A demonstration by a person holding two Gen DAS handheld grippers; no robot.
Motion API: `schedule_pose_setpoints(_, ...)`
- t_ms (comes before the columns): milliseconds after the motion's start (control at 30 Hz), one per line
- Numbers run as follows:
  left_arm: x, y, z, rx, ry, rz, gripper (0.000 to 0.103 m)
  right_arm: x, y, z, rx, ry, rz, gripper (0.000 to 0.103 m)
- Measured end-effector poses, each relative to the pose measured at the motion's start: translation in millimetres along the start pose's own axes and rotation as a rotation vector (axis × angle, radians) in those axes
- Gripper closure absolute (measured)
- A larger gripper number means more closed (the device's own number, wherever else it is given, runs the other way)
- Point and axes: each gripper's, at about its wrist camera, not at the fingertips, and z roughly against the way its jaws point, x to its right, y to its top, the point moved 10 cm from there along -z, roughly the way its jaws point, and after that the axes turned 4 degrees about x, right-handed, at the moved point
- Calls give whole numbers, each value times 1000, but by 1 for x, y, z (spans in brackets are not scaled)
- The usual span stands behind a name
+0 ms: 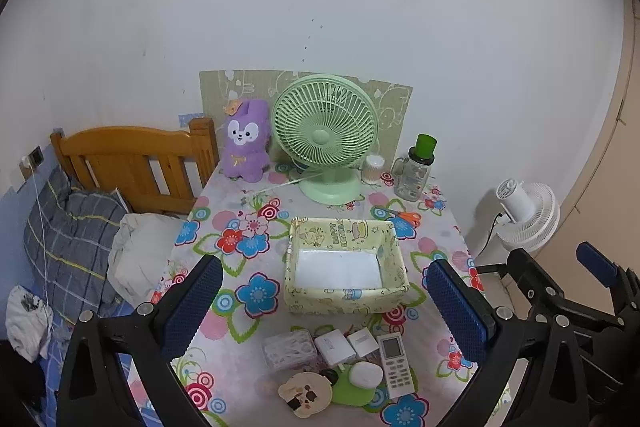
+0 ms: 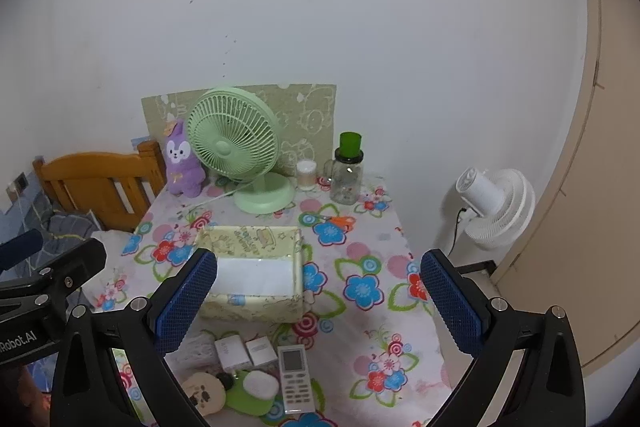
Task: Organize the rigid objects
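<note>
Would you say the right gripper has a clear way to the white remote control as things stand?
Probably yes. The right gripper is open and empty above the table, and the remote control lies flat near the front edge, uncovered. The white oval case close beside it may crowd one finger.

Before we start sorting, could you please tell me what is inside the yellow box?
The yellow box shows only a bare white bottom. Its near wall hides the front strip of the floor.

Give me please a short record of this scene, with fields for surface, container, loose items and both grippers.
surface: table with flowered cloth
container: yellow box, nothing inside
loose items: remote, two white boxes, near edge in front of yellow box
left gripper: open, holding nothing
right gripper: open, holding nothing
</note>
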Motion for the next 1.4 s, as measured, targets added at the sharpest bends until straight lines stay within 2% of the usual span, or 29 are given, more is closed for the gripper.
schedule_pose_setpoints(500, -5, 8, 1, 22, 45, -28, 0, -4, 6, 0, 20, 19, 8, 0)
schedule_pose_setpoints(1400, 9, 12, -14, -23, -3, -57, 0, 9, 4, -10, -38, 16, -84, 0)
